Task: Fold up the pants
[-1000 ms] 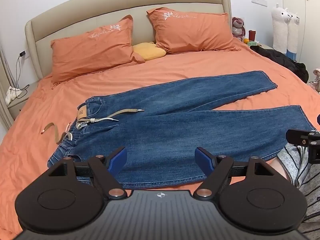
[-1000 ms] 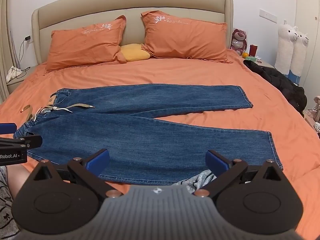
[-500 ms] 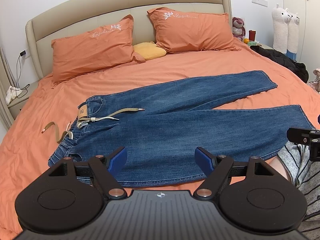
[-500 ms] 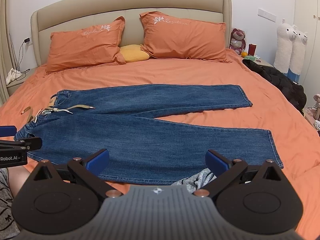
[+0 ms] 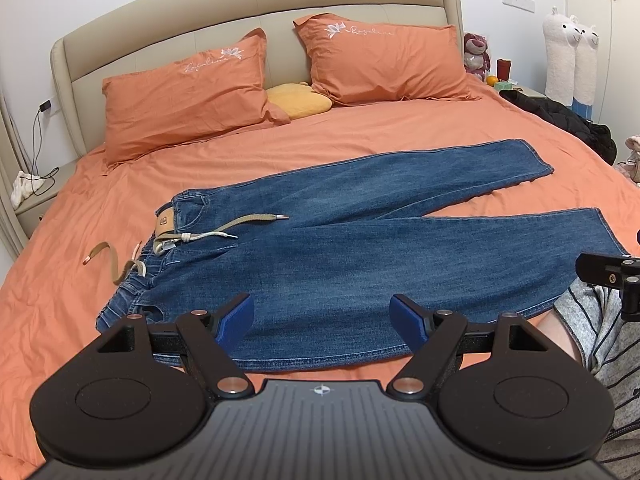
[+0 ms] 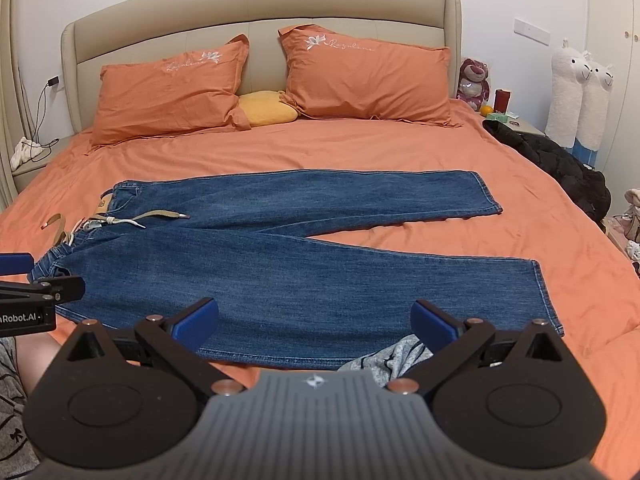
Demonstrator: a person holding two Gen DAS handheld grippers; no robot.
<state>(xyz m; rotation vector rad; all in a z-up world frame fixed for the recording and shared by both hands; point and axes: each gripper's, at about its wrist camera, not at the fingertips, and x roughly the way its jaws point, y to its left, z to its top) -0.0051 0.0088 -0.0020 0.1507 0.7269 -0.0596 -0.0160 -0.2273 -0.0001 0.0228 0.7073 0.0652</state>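
Note:
Blue denim pants [image 5: 360, 256] [image 6: 288, 268] lie flat on the orange bed, waistband at the left, two legs spread in a V to the right. A tan drawstring [image 5: 248, 222] trails from the waistband. My left gripper [image 5: 322, 322] hovers open above the near edge of the pants close to the waist, holding nothing. Over the near leg's lower edge, my right gripper [image 6: 316, 320] is open and empty too. Each gripper's black body shows at the edge of the other's view.
Two orange pillows [image 6: 168, 88] and a yellow cushion [image 6: 266, 108] rest against the beige headboard. A black jacket [image 6: 560, 160] lies at the bed's right edge by plush toys [image 6: 576, 96]. Grey striped clothing of the person [image 5: 600, 332] is near the front edge.
Both views have shifted very slightly; the pants lie as before and both grippers stay open.

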